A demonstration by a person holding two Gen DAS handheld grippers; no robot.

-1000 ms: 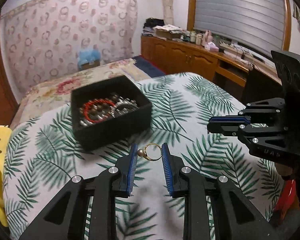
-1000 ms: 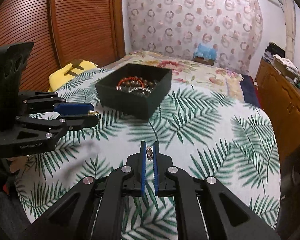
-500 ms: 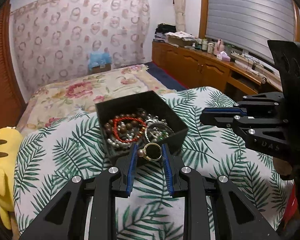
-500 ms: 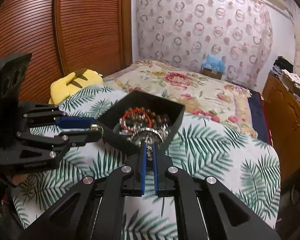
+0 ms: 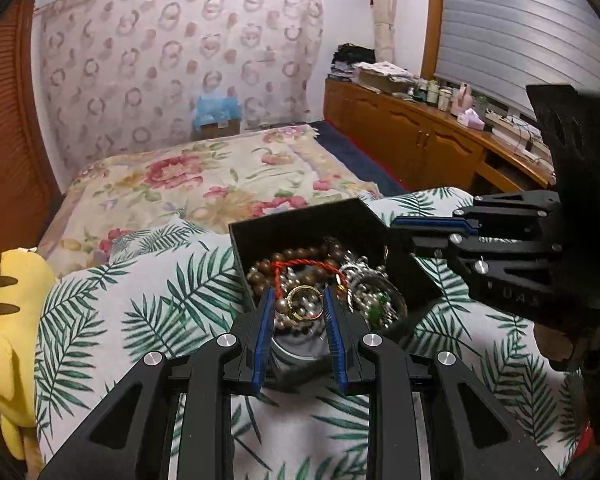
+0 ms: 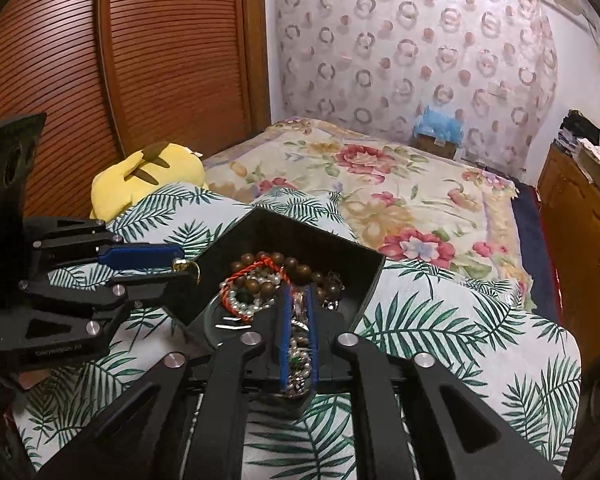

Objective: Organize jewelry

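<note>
A black box (image 5: 300, 224) full of bead bracelets, pearls and silver pieces stands on the palm-leaf cloth (image 5: 152, 292). My left gripper (image 5: 296, 296) hovers over the box's near edge, shut on a gold ring (image 5: 305, 289) with a pearl. The right wrist view shows that ring (image 6: 186, 266) at the left gripper (image 6: 180, 268), beside the box (image 6: 300, 232). My right gripper (image 6: 298, 288) hangs over the jewelry with its jaws opening, a narrow gap between the pads. Silver pieces show in that gap; I cannot tell a held piece from the box's contents. From the left wrist, the right gripper (image 5: 400, 234) reaches in from the right.
A yellow plush toy (image 6: 148, 176) lies at the cloth's left edge. Behind the box lies a bed with a floral quilt (image 5: 204, 176). A wooden cabinet (image 5: 420, 148) runs along the right wall, and a louvred wooden door (image 6: 120, 60) stands on the left.
Both grippers have moved forward from the open cloth to over the black box. The left still grips the ring. The right pads, earlier tight on a small silver piece, have parted slightly.
</note>
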